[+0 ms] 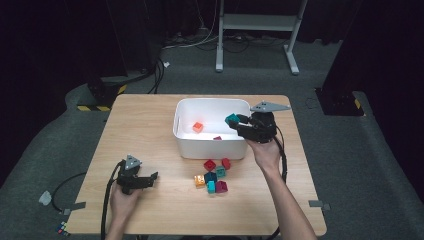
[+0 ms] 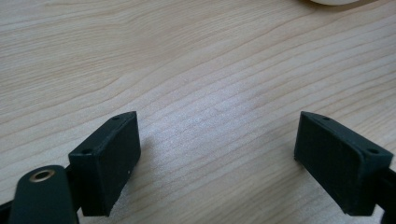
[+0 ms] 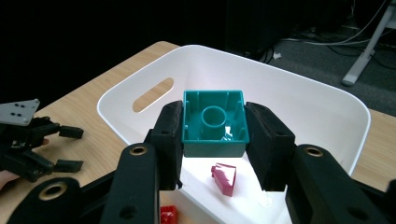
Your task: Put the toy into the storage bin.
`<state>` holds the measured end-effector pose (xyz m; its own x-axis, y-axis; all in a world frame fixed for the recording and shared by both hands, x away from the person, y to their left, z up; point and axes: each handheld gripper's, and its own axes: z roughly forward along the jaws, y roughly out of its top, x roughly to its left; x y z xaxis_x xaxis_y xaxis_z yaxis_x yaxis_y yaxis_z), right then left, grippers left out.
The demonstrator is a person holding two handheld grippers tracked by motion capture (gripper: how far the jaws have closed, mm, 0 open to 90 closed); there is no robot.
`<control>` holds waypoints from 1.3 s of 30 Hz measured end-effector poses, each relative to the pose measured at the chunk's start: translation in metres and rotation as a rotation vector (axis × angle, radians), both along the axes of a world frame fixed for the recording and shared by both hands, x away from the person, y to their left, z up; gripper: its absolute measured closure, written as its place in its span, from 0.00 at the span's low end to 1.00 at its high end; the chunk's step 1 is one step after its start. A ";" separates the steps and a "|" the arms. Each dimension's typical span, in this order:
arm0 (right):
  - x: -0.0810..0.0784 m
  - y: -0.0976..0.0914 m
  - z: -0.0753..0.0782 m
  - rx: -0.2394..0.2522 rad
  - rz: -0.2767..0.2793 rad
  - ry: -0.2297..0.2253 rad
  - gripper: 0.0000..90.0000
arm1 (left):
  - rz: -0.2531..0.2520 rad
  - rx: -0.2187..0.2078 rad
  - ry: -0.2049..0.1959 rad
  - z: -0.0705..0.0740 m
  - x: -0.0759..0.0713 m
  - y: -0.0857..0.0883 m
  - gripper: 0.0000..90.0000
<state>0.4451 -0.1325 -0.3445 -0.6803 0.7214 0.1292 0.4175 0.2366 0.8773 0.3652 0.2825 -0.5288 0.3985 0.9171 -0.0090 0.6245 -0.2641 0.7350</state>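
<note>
My right gripper (image 1: 236, 122) is shut on a teal block (image 1: 231, 119) and holds it above the right side of the white bin (image 1: 210, 147). In the right gripper view the teal block (image 3: 215, 123) sits hollow side up between the two pads (image 3: 170, 135), over the bin (image 3: 280, 70). A magenta block (image 3: 224, 179) lies on the bin floor below it. An orange block (image 1: 198, 127) and the magenta block (image 1: 217, 138) lie inside the bin. My left gripper (image 1: 150, 178) rests open near the table's front left, and its jaws (image 2: 217, 158) stand wide over bare wood.
Several loose blocks (image 1: 212, 176) in red, teal, orange and magenta lie on the table just in front of the bin. The other gripper (image 3: 46, 149) shows at the left of the right gripper view. A white frame stand (image 1: 257, 22) is on the floor beyond the table.
</note>
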 end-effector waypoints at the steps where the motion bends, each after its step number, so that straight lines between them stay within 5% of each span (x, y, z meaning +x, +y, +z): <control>1: 0.002 0.000 0.000 0.002 -0.004 0.003 0.66 | -0.001 0.000 0.001 0.000 0.000 0.000 0.16; 19: 0.034 0.028 0.012 -0.051 -0.029 -0.015 0.66 | 0.001 -0.001 0.001 0.000 0.000 0.000 0.16; 39: 0.063 0.058 -0.006 -0.126 -0.035 0.036 0.66 | 0.003 -0.005 -0.001 0.000 0.000 0.000 0.16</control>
